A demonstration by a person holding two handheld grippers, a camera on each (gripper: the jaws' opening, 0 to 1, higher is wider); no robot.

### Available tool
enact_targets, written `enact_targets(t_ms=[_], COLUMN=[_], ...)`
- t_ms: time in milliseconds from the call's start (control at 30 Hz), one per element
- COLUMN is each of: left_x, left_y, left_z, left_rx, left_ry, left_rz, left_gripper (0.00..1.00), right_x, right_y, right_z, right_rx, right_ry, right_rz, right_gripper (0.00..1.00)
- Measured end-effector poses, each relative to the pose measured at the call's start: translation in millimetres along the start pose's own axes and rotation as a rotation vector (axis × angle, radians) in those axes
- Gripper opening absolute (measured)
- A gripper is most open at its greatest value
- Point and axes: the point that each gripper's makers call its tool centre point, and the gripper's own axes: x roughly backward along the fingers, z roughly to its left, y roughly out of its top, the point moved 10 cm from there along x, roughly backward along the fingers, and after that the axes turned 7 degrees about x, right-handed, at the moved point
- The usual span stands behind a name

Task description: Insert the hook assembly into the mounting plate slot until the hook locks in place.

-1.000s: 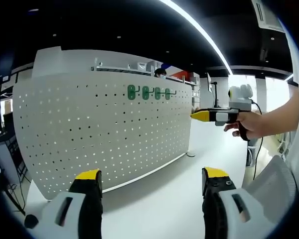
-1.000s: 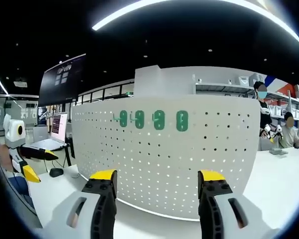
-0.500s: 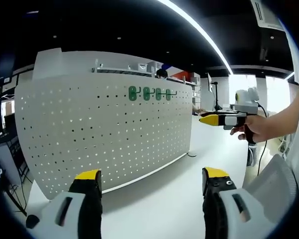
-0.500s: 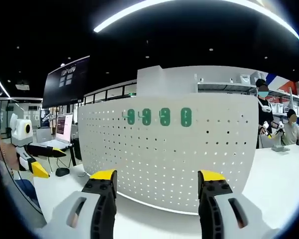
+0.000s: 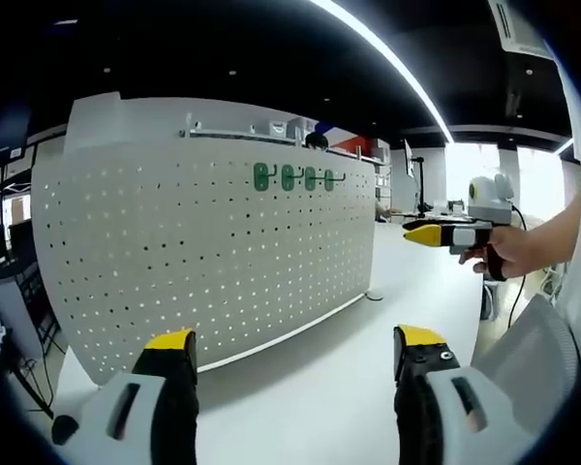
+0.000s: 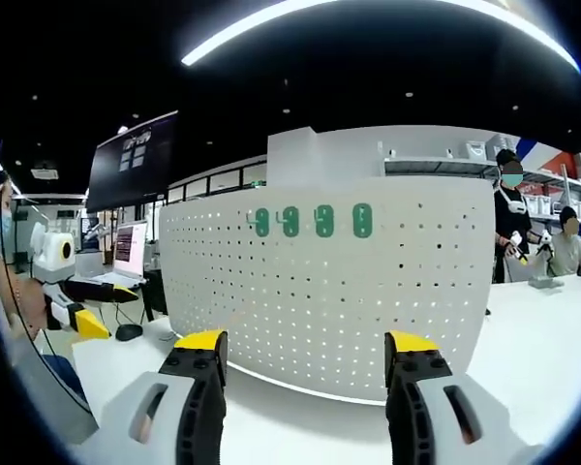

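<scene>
four green hooks (image 5: 297, 178) hang in a row near the top edge of the white pegboard (image 5: 174, 262), close to its right end in the left gripper view. in the right gripper view the same green hooks (image 6: 313, 221) sit near the top edge, about the middle of the board (image 6: 349, 310). the pegboard stands upright on a white table (image 5: 310, 387), curved in both views, with its bottom edge touching the table surface.

the left gripper (image 5: 287, 344) has its two yellow-tipped jaws wide apart and nothing is between them. it is above the table, in front of the pegboard and apart from it. the right gripper (image 6: 305, 347) also has its jaws wide apart and it holds nothing; it faces the pegboard, not touching it.

in the left gripper view the right gripper comes in from the right, held by a person's hand (image 5: 508, 254), with its yellow tip pointing toward the right end of the pegboard, well apart from the hooks. in the right gripper view the left gripper shows at the left edge, low, beside the table's corner.

behind the left end of the board a laptop (image 6: 126, 254) stands on a desk. two people (image 6: 511, 225) stand at the far right.
</scene>
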Motion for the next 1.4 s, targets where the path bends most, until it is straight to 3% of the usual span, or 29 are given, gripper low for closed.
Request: enact_targets(t_ms=[600, 1400], left_x=[10.8, 30.6], left_y=[-10.1, -30.8], left_z=[3.6, 7.2], left_rx=[-0.042, -0.027], left_ry=[0.01, 0.041], left_rz=[0.01, 0.003], left_gripper=[0.87, 0.96], right_x=[20.3, 50.8], right_y=[-9.7, -31.7], right_z=[3.3, 11.6], right_rx=[-0.014, -0.048], right_ry=[0.011, 0.011], right_rz=[0.006, 0.039], right_gripper=[0.65, 0.67])
